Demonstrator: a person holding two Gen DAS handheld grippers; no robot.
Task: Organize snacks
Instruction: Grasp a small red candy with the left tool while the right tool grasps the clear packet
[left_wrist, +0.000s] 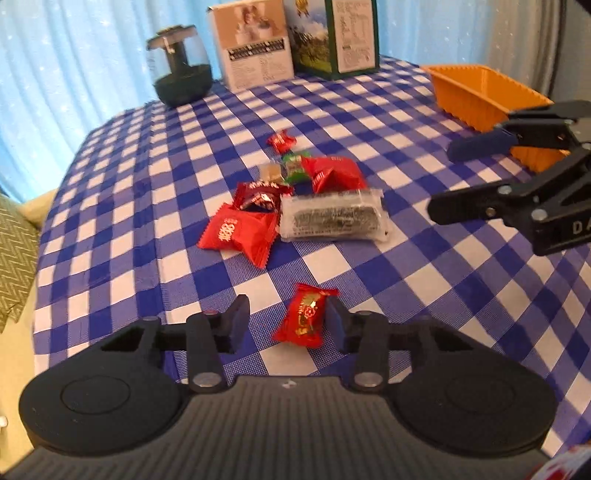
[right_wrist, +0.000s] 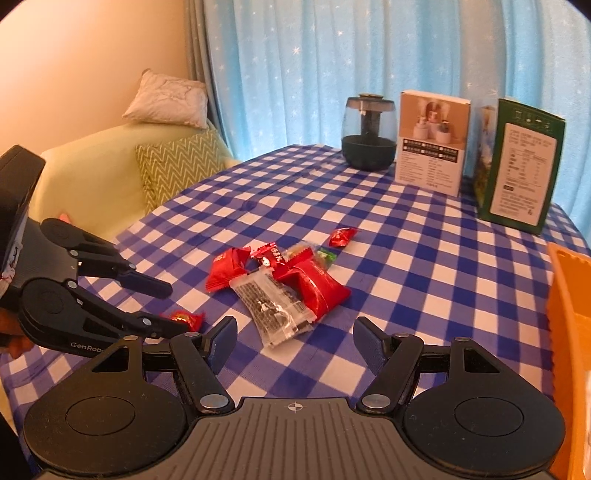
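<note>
1. Low in the left wrist view, the left hand-held gripper (left_wrist: 288, 323) has a red wrapped candy (left_wrist: 304, 317) between its fingers: the right pad touches the wrapper, while the left pad stands off with a gap, so the jaws are not yet clamped on it.
2. At mid frame a pile of snacks (left_wrist: 295, 199) lies on the blue-checked table (left_wrist: 147, 206), with a clear-wrapped dark bar (left_wrist: 332, 218) on its right.
3. At upper right sits an orange tray (left_wrist: 480, 92), and the right hand-held gripper (left_wrist: 443, 181) reaches in from the right edge, jaws spread.
4. Low in the right wrist view, the right hand-held gripper (right_wrist: 295, 341) is spread wide with nothing between its pads, the clear-wrapped dark bar (right_wrist: 273, 310) just beyond them.
5. At lower left the left hand-held gripper (right_wrist: 173, 306) straddles the red wrapped candy (right_wrist: 186, 319).
6. Along the right edge shows the orange tray (right_wrist: 569, 295).
</note>
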